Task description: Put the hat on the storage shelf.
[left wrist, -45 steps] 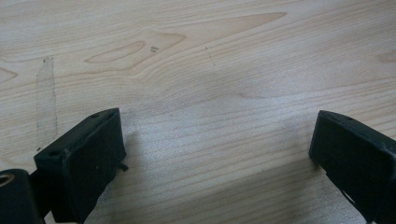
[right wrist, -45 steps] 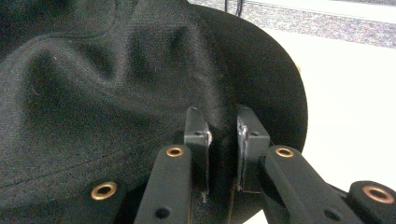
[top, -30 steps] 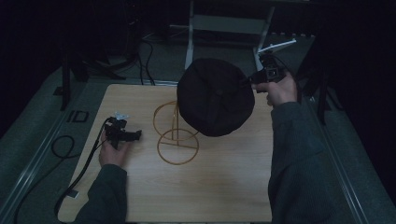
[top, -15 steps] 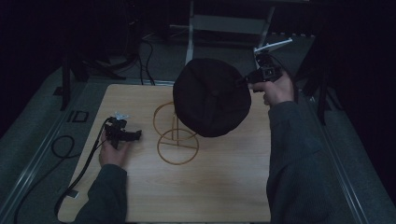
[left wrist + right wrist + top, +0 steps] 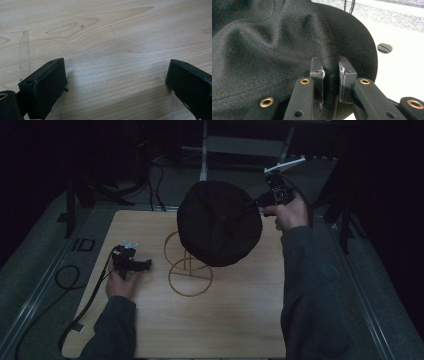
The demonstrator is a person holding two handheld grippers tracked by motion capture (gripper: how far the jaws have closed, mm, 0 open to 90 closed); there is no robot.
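between right gripper (image 5: 329, 68) jaws: black hat (image 5: 220, 222) rim, clamped; left gripper (image 5: 116, 82) jaws apart.

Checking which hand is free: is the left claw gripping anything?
No, the left claw is open, with bare wooden table between its jaws.

My left gripper (image 5: 142, 265) rests low at the near left, jaws spread wide, hand (image 5: 121, 281) under it, forearm coming in from the near edge. My right gripper (image 5: 255, 205) is raised far right, jaws clamped, arm stretched forward.
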